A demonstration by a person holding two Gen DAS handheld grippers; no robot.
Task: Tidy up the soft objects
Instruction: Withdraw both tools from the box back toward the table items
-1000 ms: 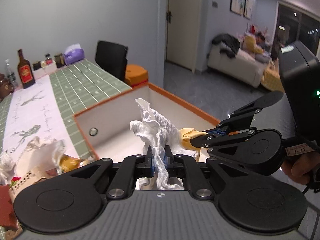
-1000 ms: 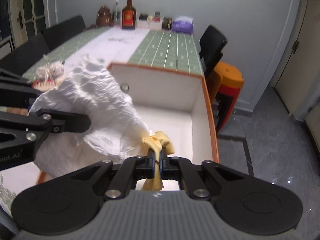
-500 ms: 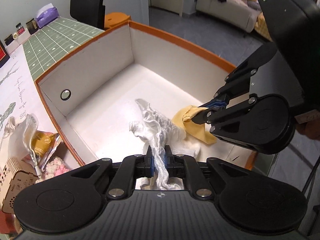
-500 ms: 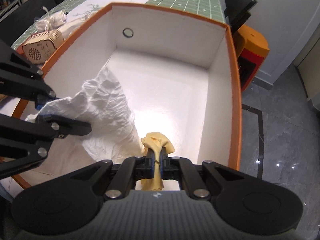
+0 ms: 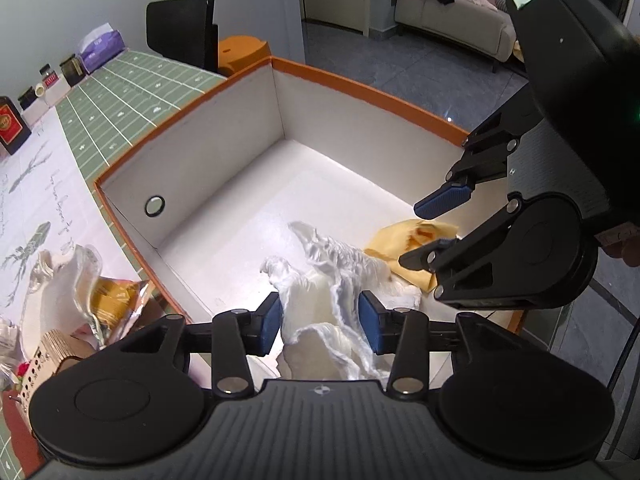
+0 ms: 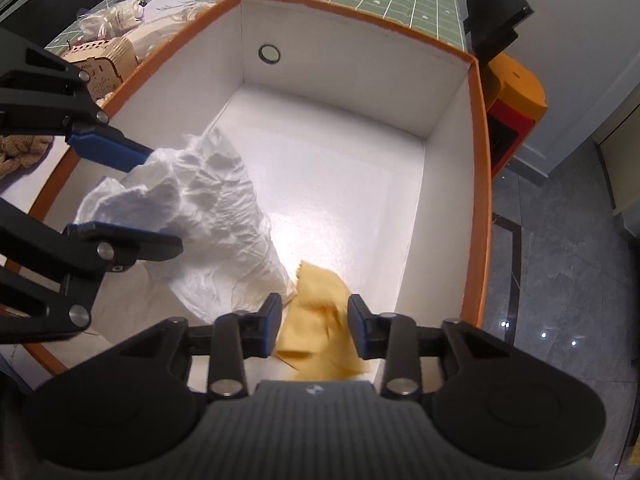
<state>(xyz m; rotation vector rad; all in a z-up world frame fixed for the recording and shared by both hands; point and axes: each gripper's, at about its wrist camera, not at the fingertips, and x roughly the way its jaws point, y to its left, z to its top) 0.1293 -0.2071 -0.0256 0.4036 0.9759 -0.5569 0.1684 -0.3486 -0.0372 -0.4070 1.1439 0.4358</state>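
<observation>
A white crumpled cloth [image 5: 340, 280] lies in the near part of a white box with an orange rim [image 5: 360, 84]. It also shows in the right wrist view [image 6: 212, 216]. My left gripper [image 5: 320, 322] is open, its blue pads either side of the white cloth without pinching it. It also appears in the right wrist view [image 6: 132, 196]. A yellow cloth [image 6: 320, 320] lies on the box floor beside the white one. It also shows in the left wrist view [image 5: 404, 240]. My right gripper [image 6: 314, 326] is open over it, seen too in the left wrist view [image 5: 434, 228].
Outside the box rim [image 6: 478, 160] to the left lie a wooden cut-out box [image 6: 106, 60], a plastic-wrapped bundle [image 6: 112, 18] and a foil snack bag [image 5: 116, 292] on the green tablecloth [image 5: 132, 92]. An orange stool [image 6: 516, 92] and a black chair [image 5: 182, 32] stand beyond the box.
Both grippers have opened and let go of their cloths. The white and yellow cloths have dropped onto the box floor. Earlier both grippers came down from above the box into it.
</observation>
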